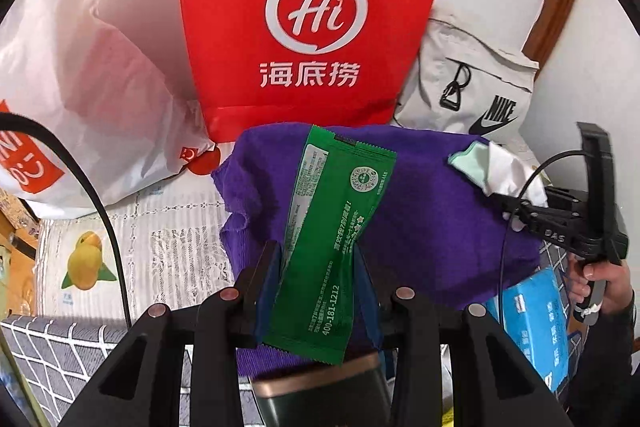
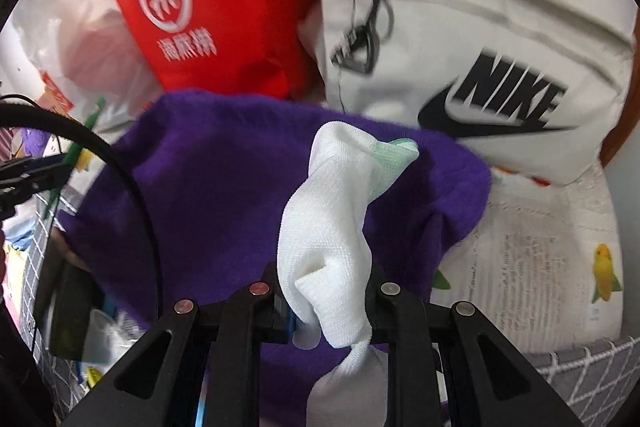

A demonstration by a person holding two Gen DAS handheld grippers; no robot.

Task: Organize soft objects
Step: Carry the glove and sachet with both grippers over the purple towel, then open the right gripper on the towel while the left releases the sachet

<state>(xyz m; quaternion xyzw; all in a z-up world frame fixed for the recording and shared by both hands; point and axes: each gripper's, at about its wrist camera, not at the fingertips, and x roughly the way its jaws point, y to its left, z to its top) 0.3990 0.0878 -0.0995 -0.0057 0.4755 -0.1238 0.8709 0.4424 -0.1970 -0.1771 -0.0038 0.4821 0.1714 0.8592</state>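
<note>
The white sock (image 2: 328,227) with its mint-green toe hangs limp over the purple cloth (image 2: 208,167), pinched in the right gripper (image 2: 326,291). The left gripper (image 1: 316,267) is clamped on a green sachet (image 1: 328,227) above that cloth. Sorting looks midway: both items are lifted, neither placed. Red bag (image 1: 304,7) and Nike bag (image 2: 480,47) stand behind the cloth

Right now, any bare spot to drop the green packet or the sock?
Free patch: the fruit-print mat, bordered by the white plastic bag, purple cloth and grid-pattern edge. Crowded at back: red bag and Nike bag touch the cloth.
</note>
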